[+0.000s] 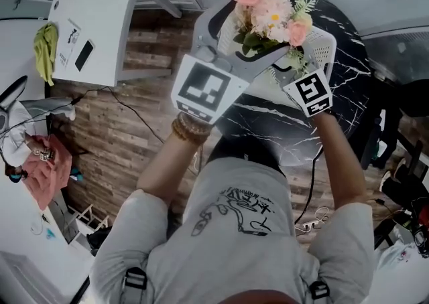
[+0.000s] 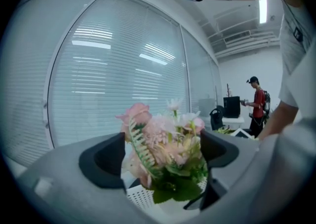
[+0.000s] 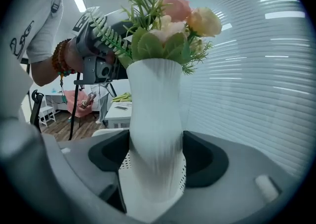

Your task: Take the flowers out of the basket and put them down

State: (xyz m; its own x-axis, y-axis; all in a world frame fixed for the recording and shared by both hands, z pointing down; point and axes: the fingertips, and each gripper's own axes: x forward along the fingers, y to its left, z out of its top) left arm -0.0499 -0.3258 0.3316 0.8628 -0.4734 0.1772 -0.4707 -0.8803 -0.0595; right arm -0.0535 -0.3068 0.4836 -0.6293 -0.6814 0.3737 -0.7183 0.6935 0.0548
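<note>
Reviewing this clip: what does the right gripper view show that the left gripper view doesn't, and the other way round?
Right gripper view only: the white ribbed vase clamped in the right gripper, and a wrist with bead bracelets. Left gripper view only: a person in a red top far across the room. Both: the pink flowers, the white basket below them, and window blinds.

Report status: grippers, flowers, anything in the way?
Right gripper shut on vase. Left gripper around flowers, grip unclear. Basket below; nothing in the way.
</note>
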